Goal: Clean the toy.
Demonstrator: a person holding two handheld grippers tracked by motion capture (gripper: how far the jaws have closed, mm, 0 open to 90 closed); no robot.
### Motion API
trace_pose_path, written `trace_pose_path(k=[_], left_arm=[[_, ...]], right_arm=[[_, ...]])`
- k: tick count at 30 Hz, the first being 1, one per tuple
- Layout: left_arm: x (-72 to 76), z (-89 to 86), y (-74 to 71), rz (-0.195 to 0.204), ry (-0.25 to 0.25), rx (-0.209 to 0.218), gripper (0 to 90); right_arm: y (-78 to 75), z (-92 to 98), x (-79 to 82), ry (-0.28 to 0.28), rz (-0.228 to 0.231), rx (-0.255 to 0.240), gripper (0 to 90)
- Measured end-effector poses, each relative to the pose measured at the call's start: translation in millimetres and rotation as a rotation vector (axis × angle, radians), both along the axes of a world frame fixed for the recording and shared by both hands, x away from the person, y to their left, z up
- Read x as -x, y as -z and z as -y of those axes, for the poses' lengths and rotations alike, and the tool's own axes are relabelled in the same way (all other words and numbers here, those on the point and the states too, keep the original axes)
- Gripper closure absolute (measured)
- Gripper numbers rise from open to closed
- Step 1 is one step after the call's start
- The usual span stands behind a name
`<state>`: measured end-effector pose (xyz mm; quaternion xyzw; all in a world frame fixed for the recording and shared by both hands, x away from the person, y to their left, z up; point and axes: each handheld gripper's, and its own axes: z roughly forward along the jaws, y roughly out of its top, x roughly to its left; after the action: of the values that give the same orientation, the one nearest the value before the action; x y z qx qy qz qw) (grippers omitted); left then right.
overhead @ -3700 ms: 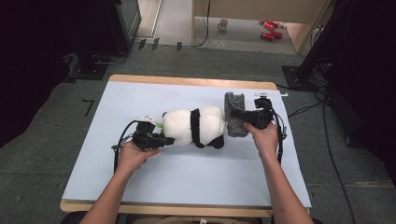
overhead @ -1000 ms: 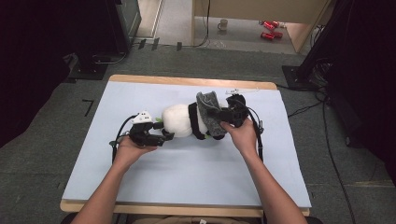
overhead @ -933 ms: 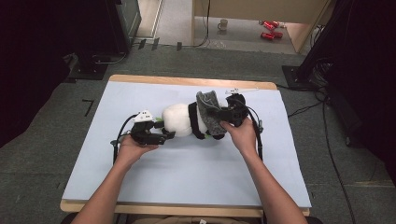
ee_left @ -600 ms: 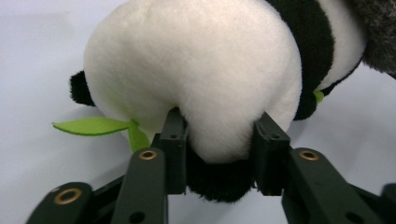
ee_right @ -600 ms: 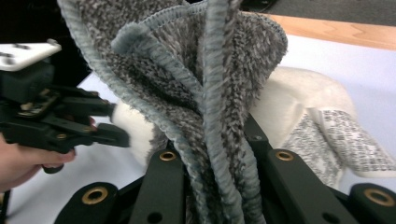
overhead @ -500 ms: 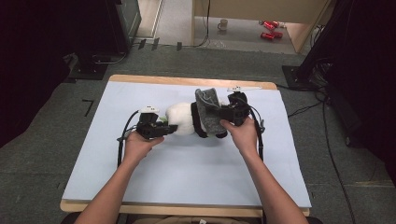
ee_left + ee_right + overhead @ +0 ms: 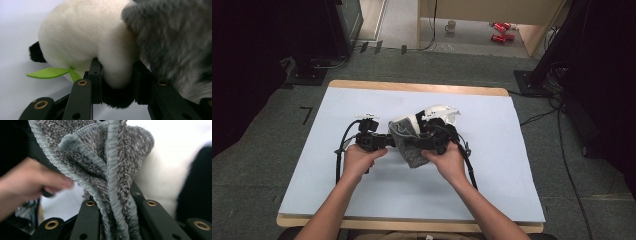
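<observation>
The left gripper (image 7: 115, 82) has just been closing and is pinching the toy panda (image 7: 85, 37) mid-table (image 7: 362, 200); the right gripper (image 7: 115, 212) is clamping a grey cloth (image 7: 100, 162) draping over it, with a mug (image 7: 451, 25) on the floor behind.

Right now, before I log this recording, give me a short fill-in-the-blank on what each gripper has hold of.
1. The left gripper is clamped on the plush ____.
2. The right gripper pinches a bunched grey ____.
3. A ____ felt leaf sticks out beside the toy, just above the table.
4. In the high view, the grey fabric lies ____ the two hands.

Missing words: panda; cloth; green; between
</observation>
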<state>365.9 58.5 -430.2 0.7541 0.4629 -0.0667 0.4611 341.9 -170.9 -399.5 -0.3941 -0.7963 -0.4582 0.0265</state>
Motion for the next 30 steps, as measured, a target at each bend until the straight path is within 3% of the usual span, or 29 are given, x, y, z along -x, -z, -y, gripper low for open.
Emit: trace_pose_path(k=[3, 4, 5, 7, 12, 23, 30], left_arm=[[-2.6, 1.4, 8.2, -0.007, -0.001, -0.022, 66.9], [-2.8, 2.0, 9.0, 0.004, 0.002, -0.027, 66.9], [-2.4, 3.0, 8.4, 0.025, 0.005, -0.044, 67.0], [-1.5, 4.2, 7.1, 0.047, 0.008, -0.071, 67.0], [-3.2, -0.5, 8.5, 0.049, 0.009, -0.072, 67.0], [-4.7, 0.2, 7.7, 0.065, 0.026, -0.076, 66.8], [-6.3, -0.3, 7.4, 0.059, 0.023, -0.067, 66.8]], right_arm=[[19.2, 3.1, -7.0, 0.01, 0.012, 0.051, 77.5], [23.0, 6.3, -9.2, 0.01, 0.01, 0.038, 77.5], [24.1, 8.7, -10.5, 0.016, -0.002, 0.031, 77.5], [21.4, 10.9, -10.7, 0.018, 0.015, 0.062, 77.5], [14.5, 26.0, -12.3, 0.078, 0.047, 0.109, 77.6], [3.9, 53.7, -15.5, 0.108, 0.052, 0.104, 78.4], [-5.9, 77.9, -18.0, 0.162, 0.055, 0.066, 78.3]])
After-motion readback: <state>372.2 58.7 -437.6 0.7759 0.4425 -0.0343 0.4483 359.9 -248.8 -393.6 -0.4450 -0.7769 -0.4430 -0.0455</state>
